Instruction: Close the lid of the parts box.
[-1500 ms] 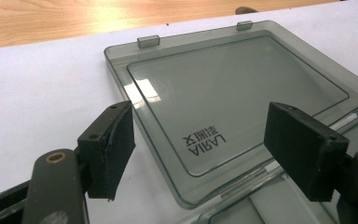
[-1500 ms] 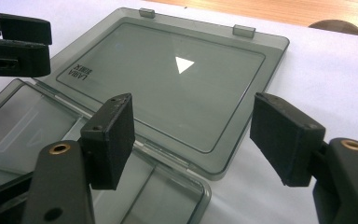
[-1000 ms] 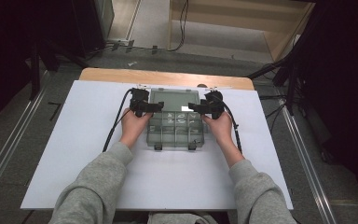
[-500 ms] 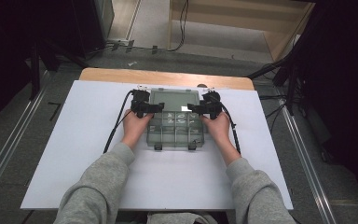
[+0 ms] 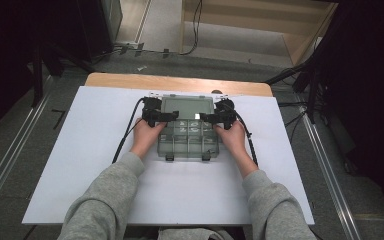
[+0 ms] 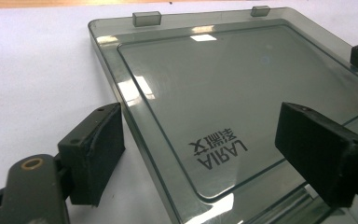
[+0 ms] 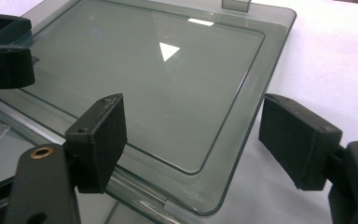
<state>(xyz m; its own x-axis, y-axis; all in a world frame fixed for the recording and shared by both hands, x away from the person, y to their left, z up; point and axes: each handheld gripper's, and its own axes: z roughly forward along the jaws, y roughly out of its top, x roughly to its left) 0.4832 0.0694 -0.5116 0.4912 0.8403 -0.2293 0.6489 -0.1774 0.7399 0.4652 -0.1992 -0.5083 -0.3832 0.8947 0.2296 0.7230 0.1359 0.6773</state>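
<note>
Organizer box (image 5: 187, 137) sits at the white board's (image 5: 80, 165) far edge, lid (image 6: 223, 93) laid flat open; left gripper (image 5: 161, 116) and right gripper (image 5: 211, 118), jaws just spreading, release its side edges. Withdrawal likely follows.

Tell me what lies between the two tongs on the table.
In the high view, the opened clear lid of the compartment box lies flat between the left tongs and the right tongs. Both tongs' jaws have just been opening and straddle the lid's side edges.

Bright overhead light, lid (image 6: 242, 93) glare
</note>
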